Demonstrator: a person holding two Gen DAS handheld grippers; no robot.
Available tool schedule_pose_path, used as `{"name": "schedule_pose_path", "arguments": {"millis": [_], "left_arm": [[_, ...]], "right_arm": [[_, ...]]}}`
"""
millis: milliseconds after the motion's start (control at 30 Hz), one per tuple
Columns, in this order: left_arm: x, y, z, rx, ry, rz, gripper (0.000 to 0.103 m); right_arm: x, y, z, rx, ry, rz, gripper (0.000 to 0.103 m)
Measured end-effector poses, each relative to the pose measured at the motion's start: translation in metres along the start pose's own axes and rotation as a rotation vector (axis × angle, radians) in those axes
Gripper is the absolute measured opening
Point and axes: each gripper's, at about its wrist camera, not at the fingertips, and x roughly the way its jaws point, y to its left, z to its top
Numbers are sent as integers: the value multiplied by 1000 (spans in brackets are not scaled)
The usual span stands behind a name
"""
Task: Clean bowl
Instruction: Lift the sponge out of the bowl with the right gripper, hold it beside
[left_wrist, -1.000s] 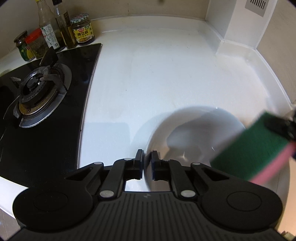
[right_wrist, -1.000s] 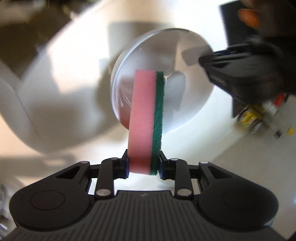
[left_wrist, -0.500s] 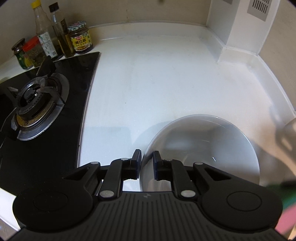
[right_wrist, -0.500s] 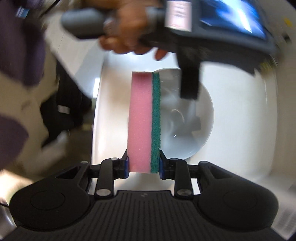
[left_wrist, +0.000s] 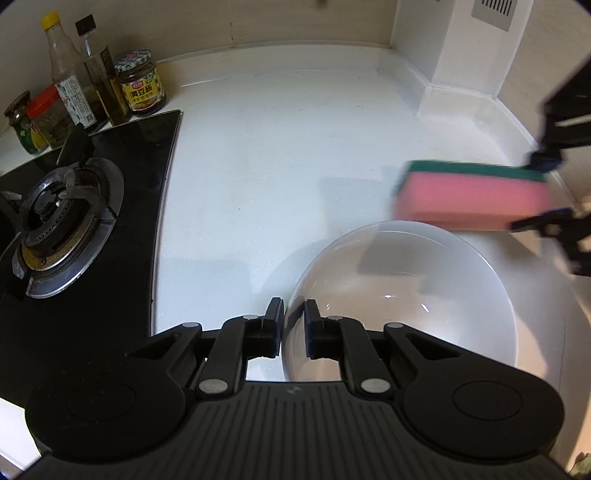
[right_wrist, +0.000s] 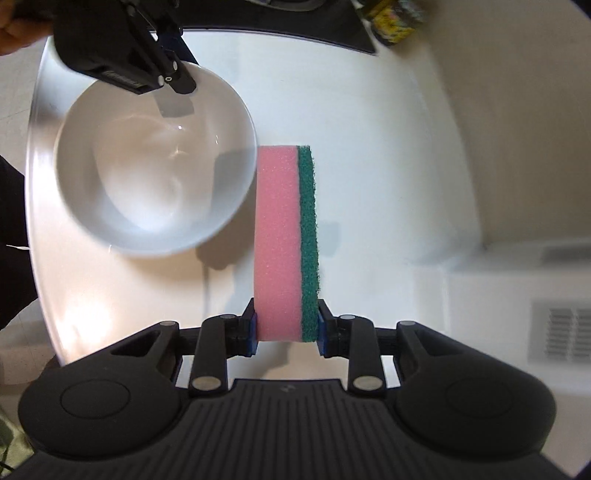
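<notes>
White bowl (left_wrist: 402, 295) on white counter (left_wrist: 280, 147) beside gas hob (left_wrist: 74, 221), near rim straddled by left gripper (left_wrist: 293, 325), jaws just closing; right gripper (right_wrist: 286, 332) clamped on pink-and-green sponge (right_wrist: 286, 240) beside bowl; scrubbing likely done, next probably setting sponge down.

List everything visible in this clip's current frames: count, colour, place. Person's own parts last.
bowl: one, white, on the counter, rim between the left tongs' fingers
sponge: one, pink with green scouring side, clamped in the right tongs, beside the bowl
counter: one, white
gas hob: one, black, one burner showing, left of the bowl
bottles: two, behind the hob
jars: three, by the bottles
wall vent: one, grey, upper right
left tongs: black, straddling the bowl rim
right tongs: black, shut on the sponge
hand: partly seen, holding the left tongs
</notes>
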Motion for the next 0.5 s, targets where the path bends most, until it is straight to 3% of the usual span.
{"name": "schedule_pose_path", "arguments": {"millis": [367, 500], "left_arm": [[2, -1, 0, 27, -7, -4, 11], [2, -2, 1, 20, -11, -2, 12]], "right_arm": [[36, -29, 31, -245, -72, 160, 25], [44, -23, 28, -272, -79, 155, 25]]}}
